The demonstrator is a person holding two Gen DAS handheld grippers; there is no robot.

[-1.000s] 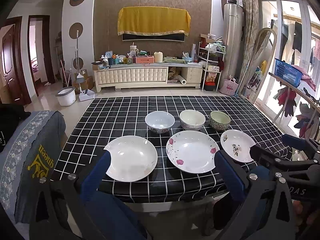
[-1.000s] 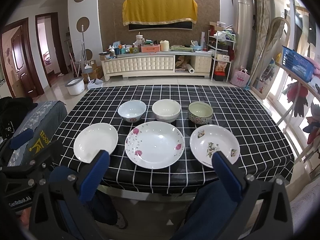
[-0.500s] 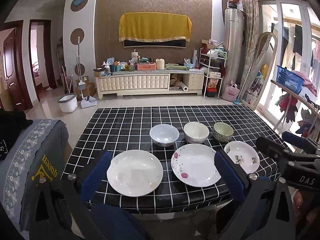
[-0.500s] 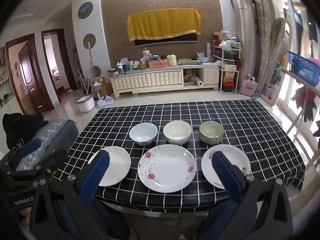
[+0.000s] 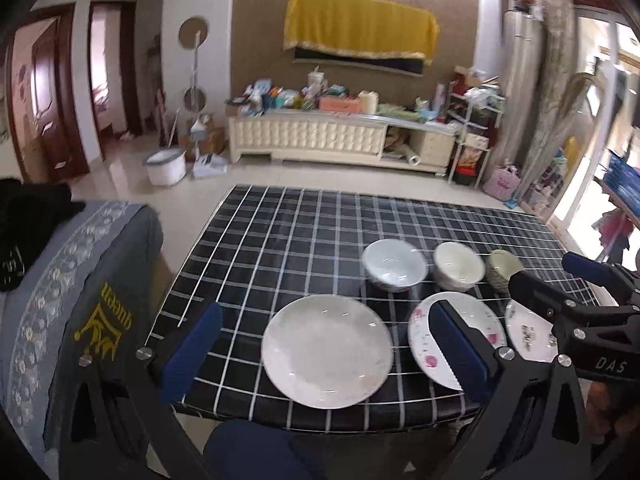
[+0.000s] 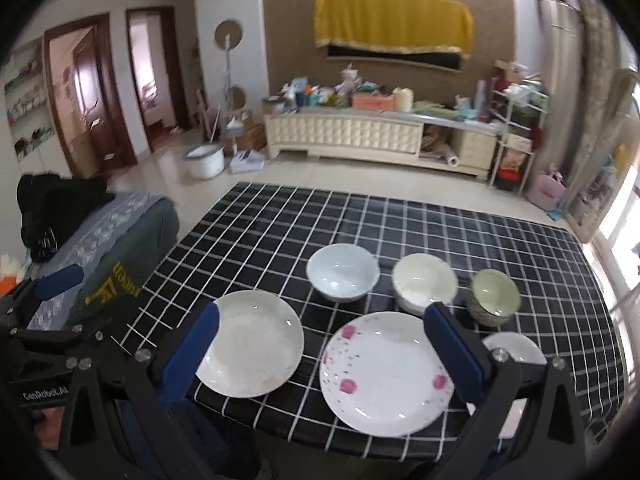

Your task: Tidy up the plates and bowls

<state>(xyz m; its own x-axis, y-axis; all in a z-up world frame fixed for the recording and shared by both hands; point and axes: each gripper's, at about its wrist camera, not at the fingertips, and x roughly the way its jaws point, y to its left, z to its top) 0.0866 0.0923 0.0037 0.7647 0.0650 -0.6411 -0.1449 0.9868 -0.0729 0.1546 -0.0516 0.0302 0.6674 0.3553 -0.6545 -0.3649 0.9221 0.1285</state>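
Three plates lie along the near edge of the black checked table (image 5: pixel 288 240): a plain white plate (image 5: pixel 326 350) (image 6: pixel 250 344), a pink-flowered plate (image 5: pixel 476 320) (image 6: pixel 384 372) and a small patterned plate (image 5: pixel 528 332) (image 6: pixel 516 350). Behind them stand a pale blue bowl (image 5: pixel 394 264) (image 6: pixel 343 272), a cream bowl (image 5: pixel 459 266) (image 6: pixel 424 282) and a green bowl (image 5: pixel 502 266) (image 6: pixel 495 296). My left gripper (image 5: pixel 326 340) is open and empty, held before the white plate. My right gripper (image 6: pixel 326 340) is open and empty, held before the flowered plate.
A grey cloth-covered chair (image 5: pixel 80 280) (image 6: pixel 108 240) stands left of the table. A cream TV cabinet (image 5: pixel 320 136) lines the far wall. A white bucket (image 5: pixel 166 166) sits on the floor. A drying rack with a blue basket (image 5: pixel 624 184) is at the right.
Both grippers have swung and tilted to the left. The dishes now sit further right and lower in both views. Nothing on the table has moved.
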